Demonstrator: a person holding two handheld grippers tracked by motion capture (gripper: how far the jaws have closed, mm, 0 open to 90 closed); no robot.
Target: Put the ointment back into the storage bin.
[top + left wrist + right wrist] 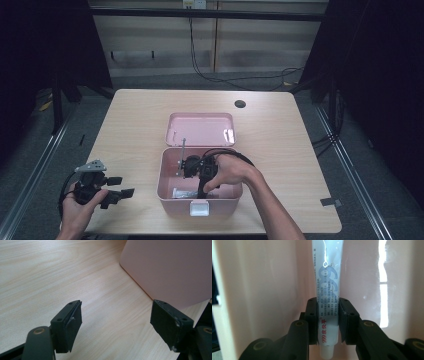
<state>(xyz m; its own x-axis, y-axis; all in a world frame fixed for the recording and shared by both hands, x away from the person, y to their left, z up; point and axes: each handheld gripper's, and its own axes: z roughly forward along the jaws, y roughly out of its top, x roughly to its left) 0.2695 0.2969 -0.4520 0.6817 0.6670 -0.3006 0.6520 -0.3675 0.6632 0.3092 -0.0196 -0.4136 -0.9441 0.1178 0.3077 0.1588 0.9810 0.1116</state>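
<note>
The ointment tube (327, 287) sat clamped between the 2 jaws of the right gripper (327, 317), inside the pink box (167, 192). In the right gripper view its long axis ran along the jaws, with the white cap end toward the gripper's body and the flat end reaching away past the jaw tips toward the box's pink wall. Blue and red print showed on the tube's white side.

In the high view the right gripper (192, 167) reached down into the open box, held by the person's right hand (231, 172). A pale flat item (187, 193) lay on the box floor by the front wall; what it was could not be told. The lid (200, 128) lay folded back toward the far edge of the table (135, 115), and a white latch (199, 207) hung at the box's front.

The left gripper (120, 192), jaws spread wide and holding nothing, stood near the table's front left corner, just beside the box's outer wall (170, 270).
</note>
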